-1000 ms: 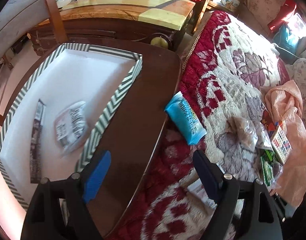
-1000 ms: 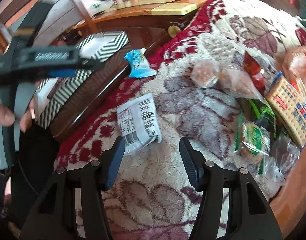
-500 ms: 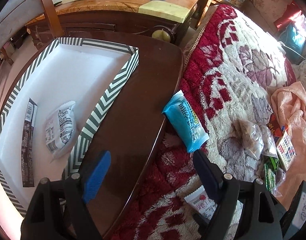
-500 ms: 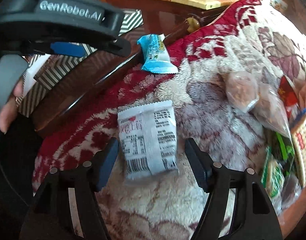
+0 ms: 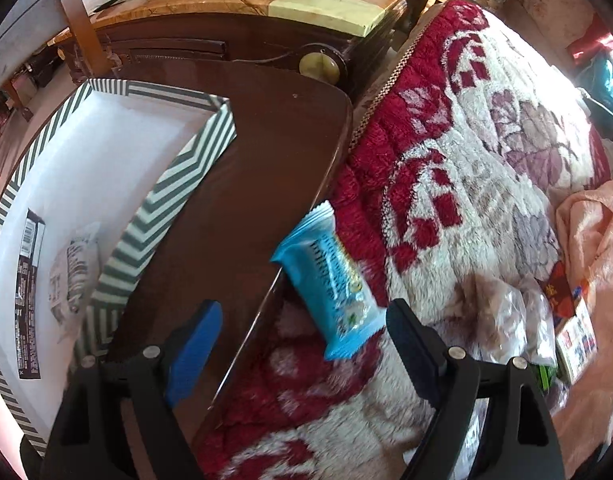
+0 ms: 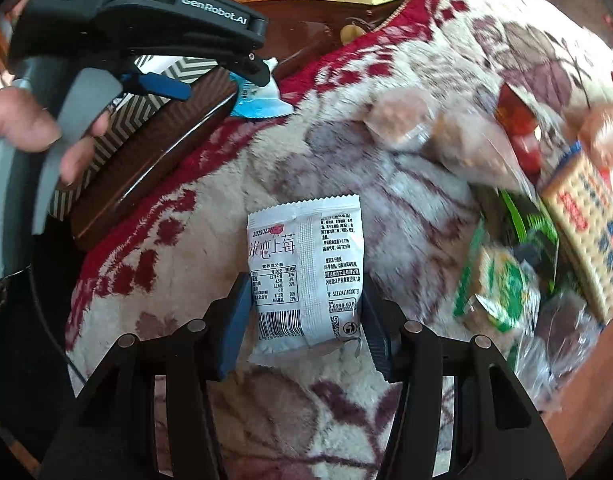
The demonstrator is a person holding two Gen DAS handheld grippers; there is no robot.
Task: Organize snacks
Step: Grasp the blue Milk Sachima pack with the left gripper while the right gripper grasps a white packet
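plush blanket — white packet, blue packet; wooden table — striped box.

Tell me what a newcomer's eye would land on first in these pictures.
First the white snack packet on the plush red-and-cream blanket, with the right tongs closing on its sides. Next the blue snack packet straddling the dark wooden table's edge, ahead of the wide-open left tongs.

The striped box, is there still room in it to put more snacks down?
Yes. The striped box has a big bare white floor in its far half, bordered by the striped walls. Only the near corner is crowded, where a dark bar and a white packet lie side by side.
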